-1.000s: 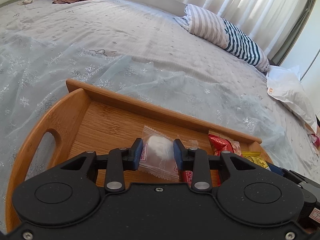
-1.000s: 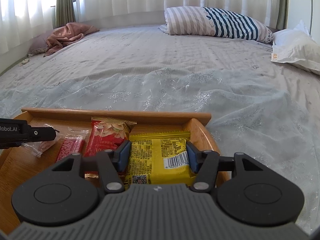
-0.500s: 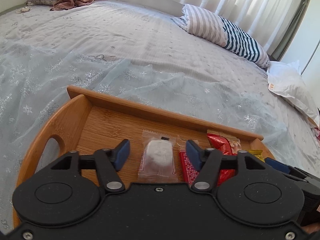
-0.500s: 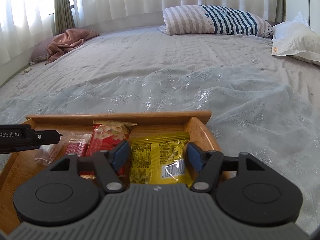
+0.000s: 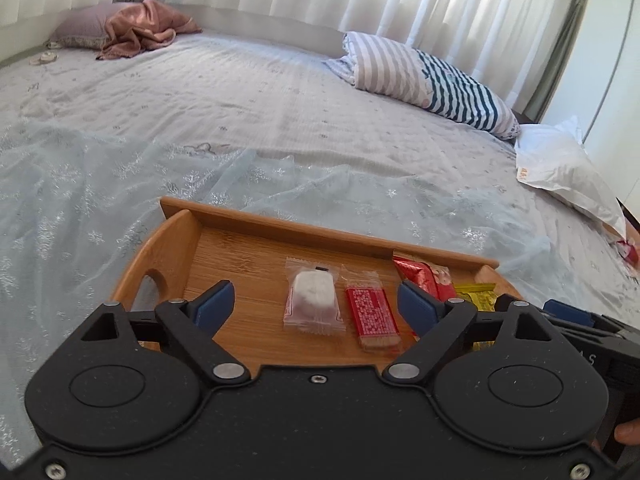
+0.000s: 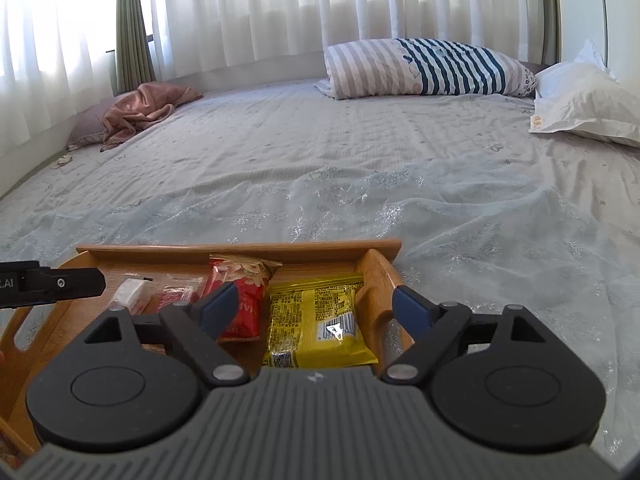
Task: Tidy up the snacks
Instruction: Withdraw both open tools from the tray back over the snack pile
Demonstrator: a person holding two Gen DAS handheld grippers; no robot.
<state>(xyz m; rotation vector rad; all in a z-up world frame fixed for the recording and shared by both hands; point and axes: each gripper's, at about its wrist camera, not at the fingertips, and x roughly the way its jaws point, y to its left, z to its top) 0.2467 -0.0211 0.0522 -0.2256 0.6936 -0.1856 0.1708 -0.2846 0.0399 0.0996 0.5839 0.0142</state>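
A wooden tray [image 5: 256,224] sits on the bed and holds a row of snacks. In the left wrist view, a clear packet with a white sweet [image 5: 313,298] lies beside a small red bar [image 5: 371,314], a red bag [image 5: 420,276] and a yellow packet [image 5: 478,294]. My left gripper [image 5: 316,306] is open and empty, raised above the white packet. In the right wrist view, my right gripper [image 6: 316,306] is open and empty above the yellow packet [image 6: 320,320], with the red bag [image 6: 244,292] to its left. The tray's rim [image 6: 240,247] shows there too.
The tray rests on a pale blue sheer cloth [image 5: 80,184] over the grey bedspread. A striped pillow [image 6: 428,66] and a white pillow [image 6: 588,104] lie at the far right. A pink blanket [image 5: 144,26] is at the far left. Curtains line the back.
My left gripper let go of the white packet, opened wide and pulled back and up. My right gripper opened wider and drew back from the yellow packet, which stays in the tray.
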